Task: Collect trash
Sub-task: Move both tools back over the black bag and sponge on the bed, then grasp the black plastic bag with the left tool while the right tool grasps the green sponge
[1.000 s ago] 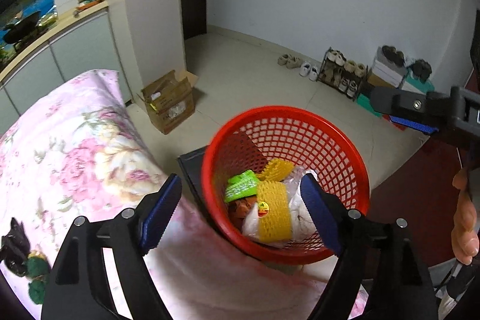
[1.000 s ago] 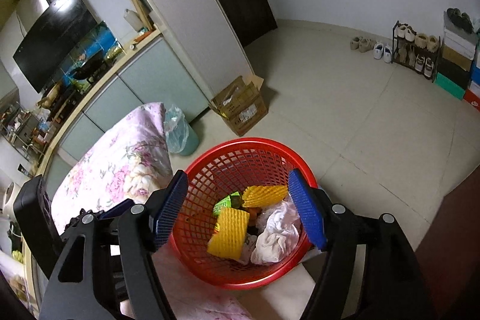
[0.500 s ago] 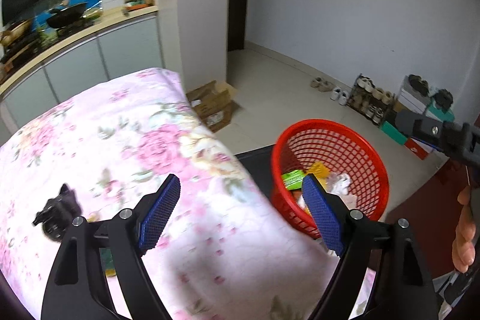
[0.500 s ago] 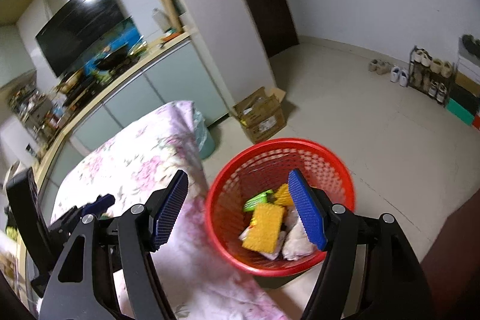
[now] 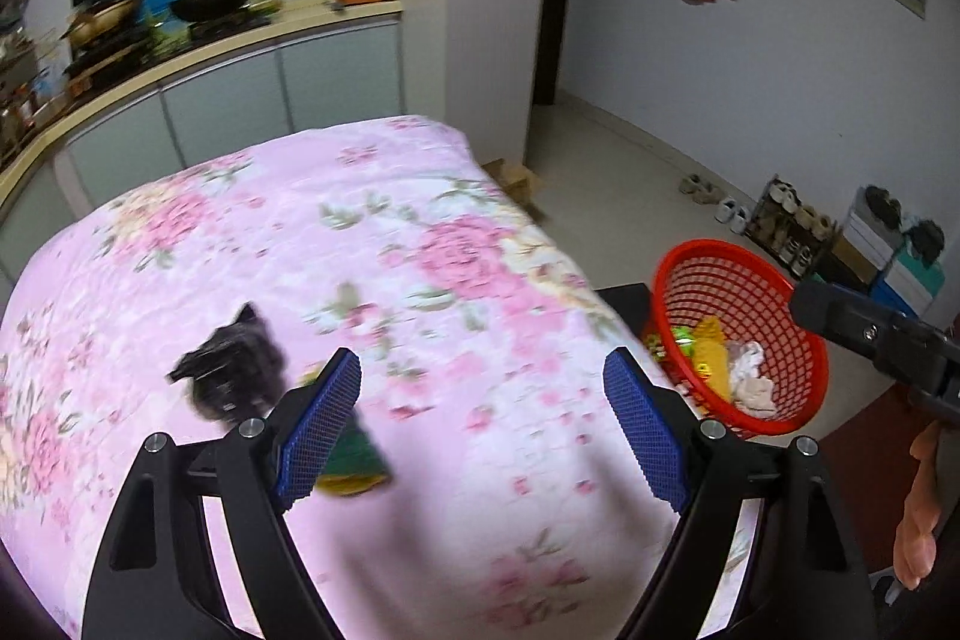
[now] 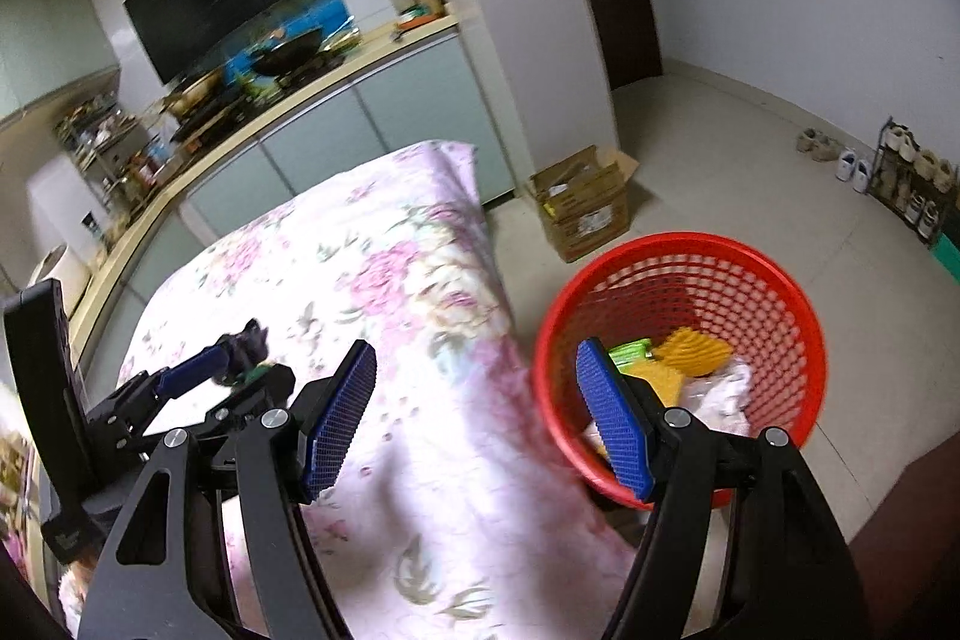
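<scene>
Over the floral cloth [image 5: 420, 280], both the left gripper [image 5: 480, 424] and right gripper [image 6: 477, 418] gape, holding nothing. Blurred black scrap [image 5: 231, 370] and green wrapper [image 5: 354, 454] lie beside the left one; red basket [image 6: 774, 280] holds trash.

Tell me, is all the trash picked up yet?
Not yet. Some is done: the red basket beside the table already holds yellow foam nets, a green wrapper and crumpled tissue. Nothing is in hand: the left gripper and right gripper are both open and empty. Left to do: a crumpled black bag and a green and yellow wrapper on the flowered tablecloth.
</scene>
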Tool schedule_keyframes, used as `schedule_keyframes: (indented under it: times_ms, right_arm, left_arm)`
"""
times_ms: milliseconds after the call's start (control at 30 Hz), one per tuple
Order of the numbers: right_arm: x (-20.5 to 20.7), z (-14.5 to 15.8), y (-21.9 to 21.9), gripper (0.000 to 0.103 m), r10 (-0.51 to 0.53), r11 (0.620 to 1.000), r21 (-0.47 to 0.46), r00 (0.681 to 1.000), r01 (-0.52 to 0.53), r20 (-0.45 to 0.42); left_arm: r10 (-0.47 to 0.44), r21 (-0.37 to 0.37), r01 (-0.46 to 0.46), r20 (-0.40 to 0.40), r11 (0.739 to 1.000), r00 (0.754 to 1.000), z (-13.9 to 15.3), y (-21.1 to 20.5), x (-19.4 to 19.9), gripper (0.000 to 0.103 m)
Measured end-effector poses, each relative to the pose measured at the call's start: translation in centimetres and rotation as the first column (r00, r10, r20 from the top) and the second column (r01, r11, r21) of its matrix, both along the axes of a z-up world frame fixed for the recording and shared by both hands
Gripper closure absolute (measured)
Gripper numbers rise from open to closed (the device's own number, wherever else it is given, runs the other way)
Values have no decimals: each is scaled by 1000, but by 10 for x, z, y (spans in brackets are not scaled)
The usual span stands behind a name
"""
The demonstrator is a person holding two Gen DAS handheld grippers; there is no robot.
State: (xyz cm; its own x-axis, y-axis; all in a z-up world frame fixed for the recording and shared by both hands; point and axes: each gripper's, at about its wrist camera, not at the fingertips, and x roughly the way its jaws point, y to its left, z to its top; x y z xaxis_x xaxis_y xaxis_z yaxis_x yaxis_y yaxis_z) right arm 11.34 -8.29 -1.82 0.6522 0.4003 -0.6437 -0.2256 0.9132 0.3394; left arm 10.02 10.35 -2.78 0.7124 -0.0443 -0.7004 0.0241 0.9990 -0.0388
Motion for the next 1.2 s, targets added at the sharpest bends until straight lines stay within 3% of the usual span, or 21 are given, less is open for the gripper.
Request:
schedule_keyframes:
  times_ms: [200,367,433,567,1000,1200]
  right_arm:
    - [1,-5,18,36,36,999,-11,999,-36,-16]
    - [4,-12,24,36,40,999,-14,999,-40,-33]
    - [7,-16,26,36,39,999,-12,998,-39,-43]
    - [11,-21,35,36,49,999,-18,997,-50,-62]
    - [18,-32,73,36,121,988,-84,988,-129,-90]
    - [18,-38,115,36,216,967,-121,972,-226,-90]
  left_arm:
    - [127,-23,-127,10,992,992,7,61,-7,23]
    - [282,-51,-281,24,958,959,14,128,-10,23]
    - [304,-63,-302,29,951,952,14,142,-9,23]
    - [271,-119,-270,-13,955,963,2,151,5,23]
    - [216,-101,-224,-85,969,973,-53,138,48,24]
    - [211,-111,-219,-84,969,974,-59,142,50,51]
